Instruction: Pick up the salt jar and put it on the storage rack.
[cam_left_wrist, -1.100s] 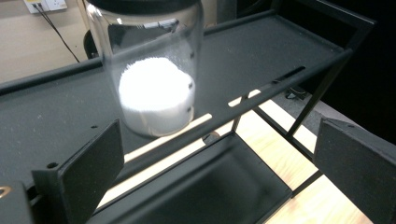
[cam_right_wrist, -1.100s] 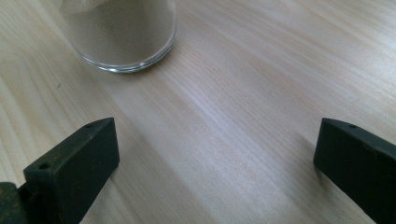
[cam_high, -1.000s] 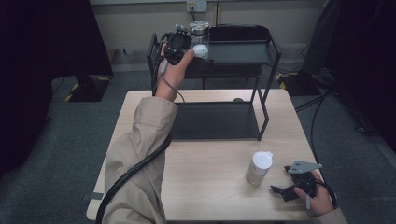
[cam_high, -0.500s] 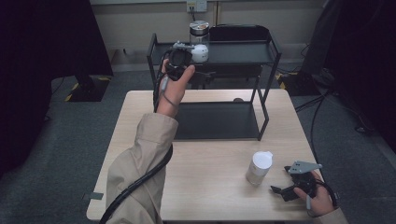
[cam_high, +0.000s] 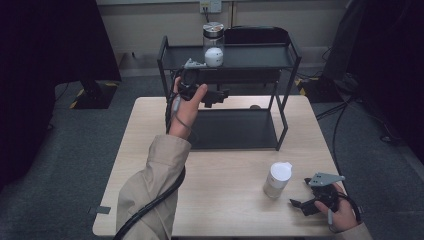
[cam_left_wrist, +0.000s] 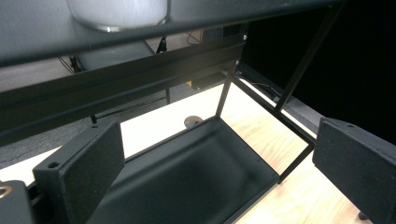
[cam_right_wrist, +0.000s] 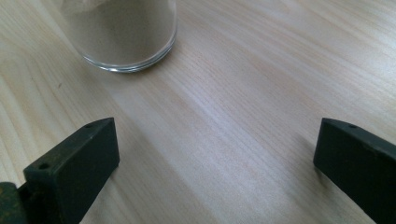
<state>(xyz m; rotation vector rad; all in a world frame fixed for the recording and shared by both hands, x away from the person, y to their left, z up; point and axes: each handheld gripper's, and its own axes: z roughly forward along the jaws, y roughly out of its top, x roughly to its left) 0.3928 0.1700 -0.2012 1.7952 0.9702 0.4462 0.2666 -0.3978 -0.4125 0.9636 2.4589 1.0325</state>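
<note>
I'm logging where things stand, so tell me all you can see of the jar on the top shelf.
The jar stands upright on the black rack's top shelf, left of middle. It looks like clear glass, with a pale round body, a metal-looking lid and something white inside. Nothing but the shelf touches it; the open left gripper is below and apart.

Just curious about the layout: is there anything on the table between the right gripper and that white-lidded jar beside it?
No. In the right gripper view, bare wooden table lies between the open right gripper and the jar.
</note>
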